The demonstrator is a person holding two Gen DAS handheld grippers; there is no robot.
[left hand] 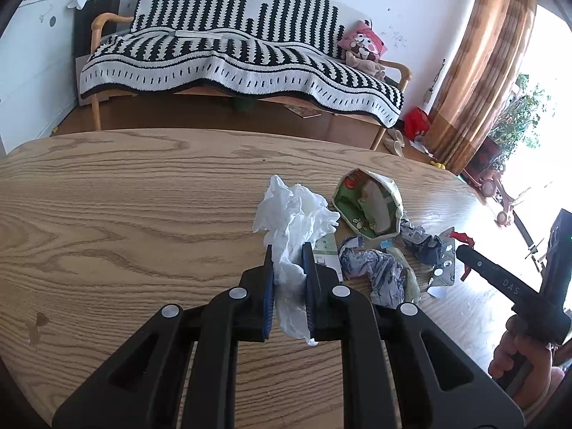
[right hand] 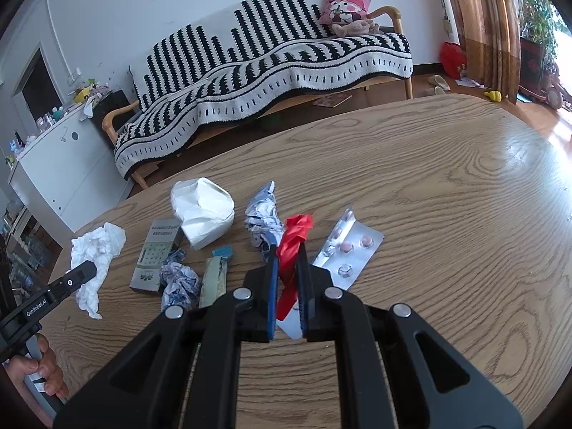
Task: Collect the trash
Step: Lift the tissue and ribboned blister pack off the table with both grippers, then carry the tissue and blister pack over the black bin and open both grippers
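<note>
On the table point(left hand: 143, 196) I have both pieces of trash pinched. My left hand-held gripper point(left hand: 289, 250) is clamped tight on the crumpled white tissue point(left hand: 296, 214); my right hand-held gripper point(right hand: 288, 248) is clamped on the red wrapper point(right hand: 295, 236). Both pieces trail loosely, so I judge it best to lift straight up and keep the squeeze steady before carrying them off.

The left view alone shows the crushed cup's green printed inside point(left hand: 361, 207), at two o'clock from the tissue. Only the right view shows the blister pack point(right hand: 348, 246) clearly, at three o'clock from the wrapper, with the small box point(right hand: 155, 254) at nine o'clock.
</note>
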